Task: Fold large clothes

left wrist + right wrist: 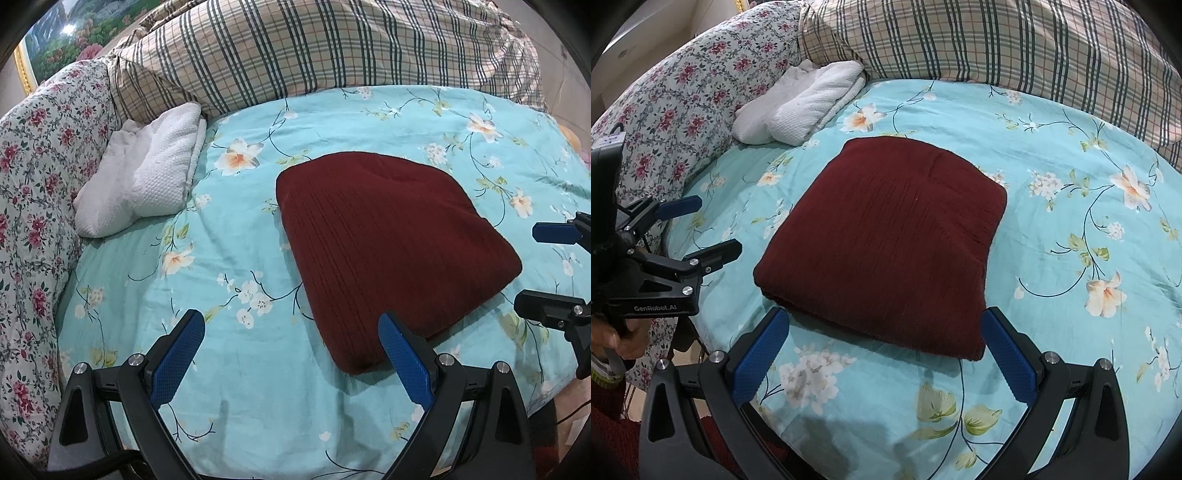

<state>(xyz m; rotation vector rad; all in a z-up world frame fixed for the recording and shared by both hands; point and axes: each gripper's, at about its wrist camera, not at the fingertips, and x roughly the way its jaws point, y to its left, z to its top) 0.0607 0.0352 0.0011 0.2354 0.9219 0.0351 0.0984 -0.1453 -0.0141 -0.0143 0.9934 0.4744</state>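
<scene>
A dark red knitted garment [391, 243] lies folded into a thick rectangle on the turquoise flowered bedsheet [258, 155]. In the right wrist view the same garment [886, 240] fills the middle. My left gripper [291, 325] is open just above the sheet, its right finger beside the garment's near corner, holding nothing. My right gripper [884, 321] is open too, hovering at the garment's near edge with its fingers to either side of it. The right gripper [532, 269] shows at the right edge of the left wrist view; the left gripper [714, 229] shows at the left edge of the right wrist view.
A folded white towel [144, 184] lies at the back left of the bed. A plaid quilt [314, 51] is piled along the far side and a rose-patterned quilt [40, 177] along the left. A hand [624, 339] grips the left tool's handle.
</scene>
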